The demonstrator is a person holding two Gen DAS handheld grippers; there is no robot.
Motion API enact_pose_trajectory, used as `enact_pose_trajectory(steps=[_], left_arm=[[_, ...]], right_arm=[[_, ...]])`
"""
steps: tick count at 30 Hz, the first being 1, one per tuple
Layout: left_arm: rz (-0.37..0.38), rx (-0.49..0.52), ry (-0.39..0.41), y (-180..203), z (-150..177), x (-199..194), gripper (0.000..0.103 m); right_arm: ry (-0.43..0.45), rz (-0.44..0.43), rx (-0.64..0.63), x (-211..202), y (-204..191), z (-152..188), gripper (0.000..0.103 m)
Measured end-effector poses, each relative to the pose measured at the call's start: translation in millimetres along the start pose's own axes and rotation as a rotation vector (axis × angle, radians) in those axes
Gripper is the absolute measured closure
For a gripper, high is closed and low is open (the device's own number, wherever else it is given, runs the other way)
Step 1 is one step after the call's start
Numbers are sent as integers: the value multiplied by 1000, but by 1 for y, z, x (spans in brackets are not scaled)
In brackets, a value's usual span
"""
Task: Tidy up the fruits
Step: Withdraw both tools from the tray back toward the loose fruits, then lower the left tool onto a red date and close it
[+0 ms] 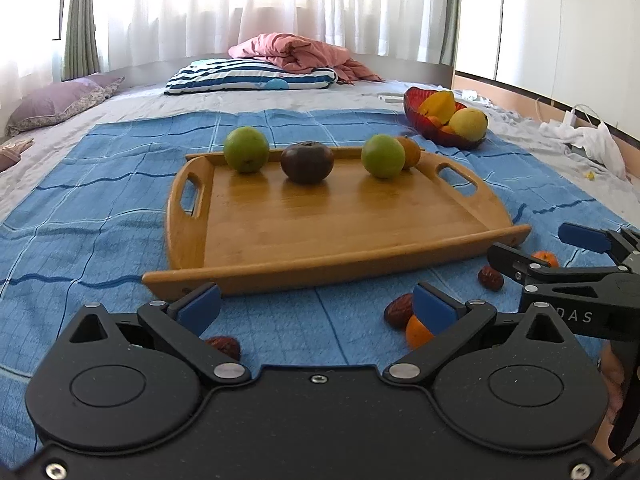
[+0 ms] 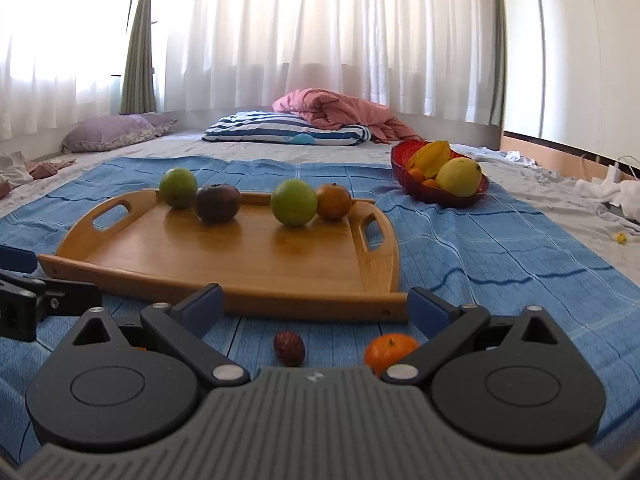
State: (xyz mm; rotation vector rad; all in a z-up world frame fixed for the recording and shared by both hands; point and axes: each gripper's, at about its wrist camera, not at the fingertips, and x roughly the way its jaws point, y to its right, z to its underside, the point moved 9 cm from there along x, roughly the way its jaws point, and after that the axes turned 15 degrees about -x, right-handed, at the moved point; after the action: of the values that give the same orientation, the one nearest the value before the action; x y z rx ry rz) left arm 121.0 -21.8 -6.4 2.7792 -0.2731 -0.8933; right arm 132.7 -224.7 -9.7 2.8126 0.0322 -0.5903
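A wooden tray [image 1: 320, 270] [image 2: 304, 303] lies on a blue checked cloth [image 1: 100, 200]. Along its far side stand a green apple [image 1: 246, 149], a dark plum-like fruit [image 1: 307, 162], a second green apple [image 1: 383, 156] and an orange [image 1: 411, 152]. My left gripper [image 1: 316, 308] is open just before the tray's front rim, with a red date [image 1: 399, 311] and a small orange [image 1: 418, 333] by its right finger. My right gripper [image 2: 316, 308] is open over a date [image 2: 289, 347] and a small orange [image 2: 390, 350], holding nothing. It also shows as the right gripper [image 1: 548, 250] at the right edge.
A red bowl [image 1: 414, 116] with a starfruit and a yellow fruit sits at the back right. More dates [image 1: 491, 278] [image 1: 224, 346] and another small orange [image 1: 545, 258] lie loose on the cloth. Pillows, a pink blanket [image 1: 296, 54] and white clothes [image 1: 592, 140] lie around on the bed.
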Motion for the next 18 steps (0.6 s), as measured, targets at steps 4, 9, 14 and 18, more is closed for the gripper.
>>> enact_pose_trajectory(steps=[4,9,14,18], left_arm=[[6,4,6,-5,7,-7,1],[-19,20,24,-12,16,-12,1],[-35,24,25,-19,24,-14,1],[-55,22,33,-26,28,-14,1]], right_arm=[[19,50,10,-10,-3,7,0],[53,95,-16,-23,-13,14,0],[70,130,-27,-33,-24,21,0],[90,161,-17,-41,-29,26,0]])
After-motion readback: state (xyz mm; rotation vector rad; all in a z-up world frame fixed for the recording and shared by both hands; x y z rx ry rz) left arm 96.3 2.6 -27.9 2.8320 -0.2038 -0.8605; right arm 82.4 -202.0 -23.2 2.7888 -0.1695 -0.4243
